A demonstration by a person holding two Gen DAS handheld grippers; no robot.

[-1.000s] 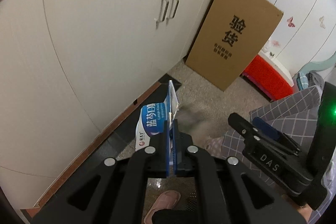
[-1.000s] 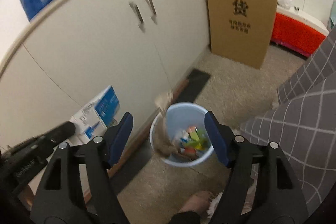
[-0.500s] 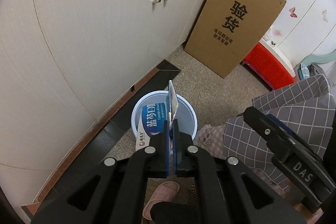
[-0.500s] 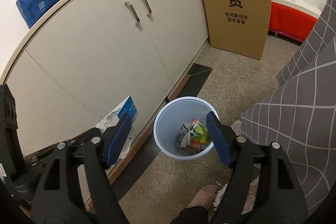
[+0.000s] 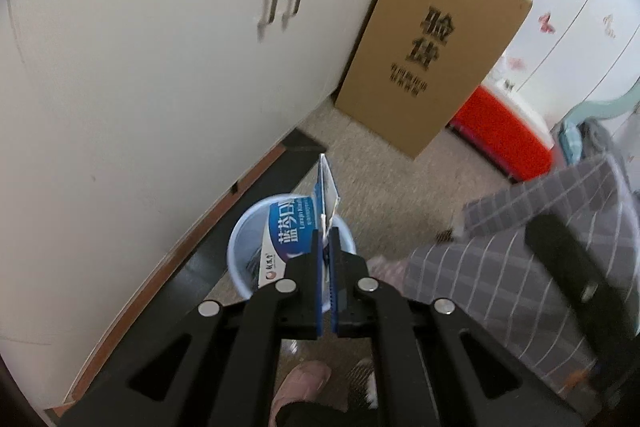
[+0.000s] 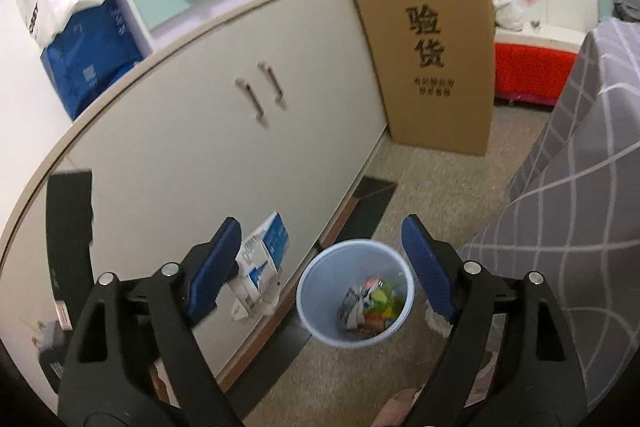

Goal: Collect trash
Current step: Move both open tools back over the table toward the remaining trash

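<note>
A flattened blue-and-white carton point(image 5: 288, 231) is pinched edge-on in my left gripper point(image 5: 326, 239), whose jaws are just starting to open with the carton still between the pads. It hangs over the near rim of a pale blue bin point(image 5: 244, 251) on the floor by the cabinet. In the right wrist view the bin point(image 6: 320, 267) holds several colourful wrappers point(image 6: 372, 299), and the carton point(image 6: 262, 259) hangs to its left. My right gripper point(image 6: 320, 227) hovers above the bin, its jaws opening, with nothing between them.
A white cabinet point(image 5: 160, 67) runs along the left. A tall cardboard box point(image 5: 432, 59) leans at its far end, with a red box point(image 5: 504, 131) beyond. Grey checked cloth point(image 5: 520, 247) fills the right. A pink slipper point(image 5: 300, 387) shows below the grippers.
The left gripper carried the carton over the bin, which has come into its view. The right gripper rose and tilted up from the bin, and its jaws spread wider.
</note>
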